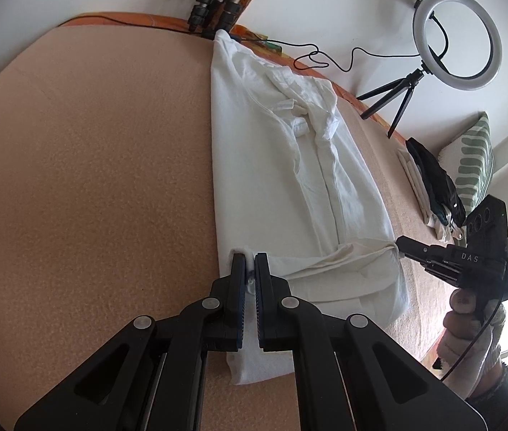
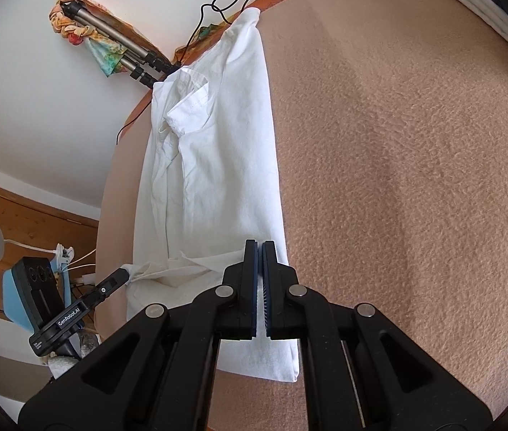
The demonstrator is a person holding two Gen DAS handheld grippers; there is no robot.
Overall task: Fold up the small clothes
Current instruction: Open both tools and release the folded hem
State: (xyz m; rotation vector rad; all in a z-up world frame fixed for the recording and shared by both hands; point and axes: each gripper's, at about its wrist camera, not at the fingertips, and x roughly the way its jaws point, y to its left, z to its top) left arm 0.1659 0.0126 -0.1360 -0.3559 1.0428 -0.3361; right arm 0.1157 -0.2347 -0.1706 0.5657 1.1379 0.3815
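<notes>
A white shirt lies lengthwise on the beige blanket, its sides folded in and its collar toward the far edge. My left gripper is shut on the near hem at the shirt's left corner, with cloth pinched between the pads. My right gripper, held in a gloved hand, pinches the bunched hem at the opposite corner. The right wrist view shows the same shirt, with the right gripper shut on its hem and the left gripper gripping the other corner. The hem strip stretches between them, lifted over the shirt's lower part.
A ring light on a small tripod stands at the blanket's far right edge with a black cable. Folded clothes and a green-striped pillow sit on the right. Tripod legs wrapped in coloured cloth lean beyond the collar.
</notes>
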